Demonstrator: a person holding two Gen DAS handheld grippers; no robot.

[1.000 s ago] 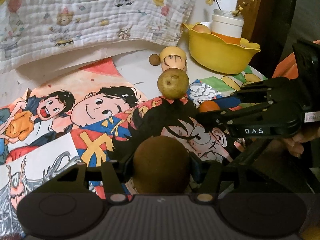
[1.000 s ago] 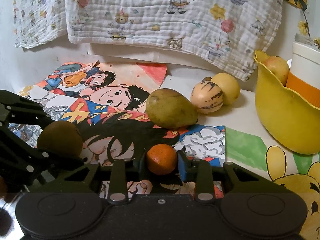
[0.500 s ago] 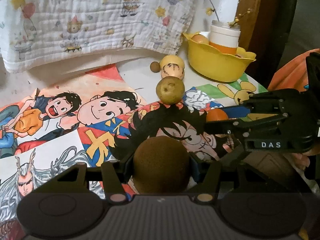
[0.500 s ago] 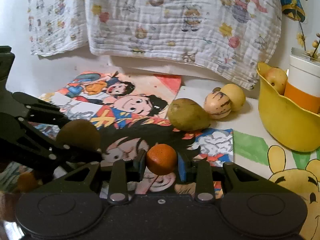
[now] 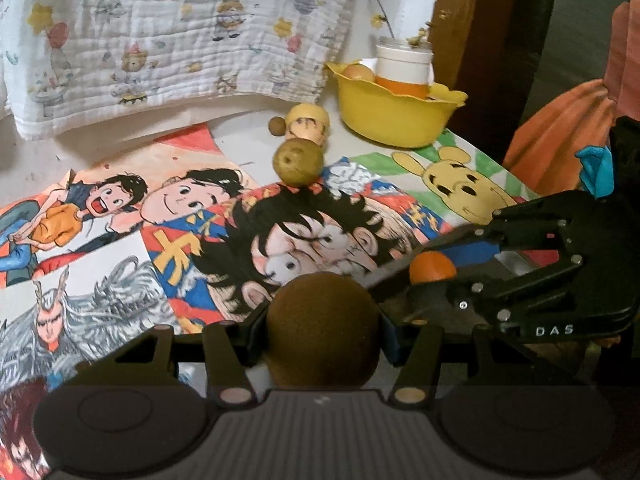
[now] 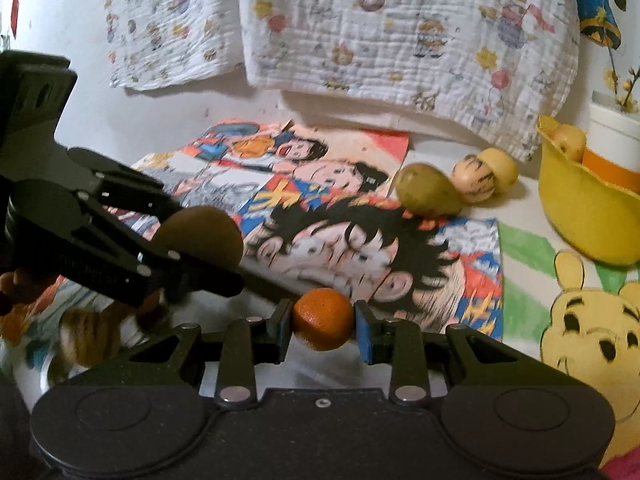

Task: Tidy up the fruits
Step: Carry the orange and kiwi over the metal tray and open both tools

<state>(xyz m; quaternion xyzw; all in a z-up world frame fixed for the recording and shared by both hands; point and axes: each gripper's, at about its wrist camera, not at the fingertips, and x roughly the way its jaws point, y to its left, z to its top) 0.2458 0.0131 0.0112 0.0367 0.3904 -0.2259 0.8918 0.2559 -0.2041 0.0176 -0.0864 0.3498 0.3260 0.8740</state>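
Cartoon posters (image 5: 280, 220) cover the tabletop (image 5: 32, 160); a printed cloth (image 5: 180, 32) hangs behind. Left hand-held gripper (image 5: 322, 330) clamps a kiwi (image 5: 322, 328), right hand-held gripper (image 6: 322, 320) an orange (image 6: 322, 319). The yellow bowl (image 5: 396, 120) sits at the far right corner.

White quilted cloth (image 5: 172, 36) with printed bears and balloons, hung at the back, lower edge draped over the tabletop. Cartoon posters (image 5: 224, 236) laid flat across the white table (image 6: 192, 120), drawn with dark-haired figures in red, blue and orange. Yellow bear drawing (image 6: 592, 332) on green ground at the right end. White cup with orange band (image 5: 404, 68), stood behind the bowl, thin dried stems rising from it. Dark wooden post (image 5: 468, 40) beyond, orange fabric (image 5: 568, 128) at far right.
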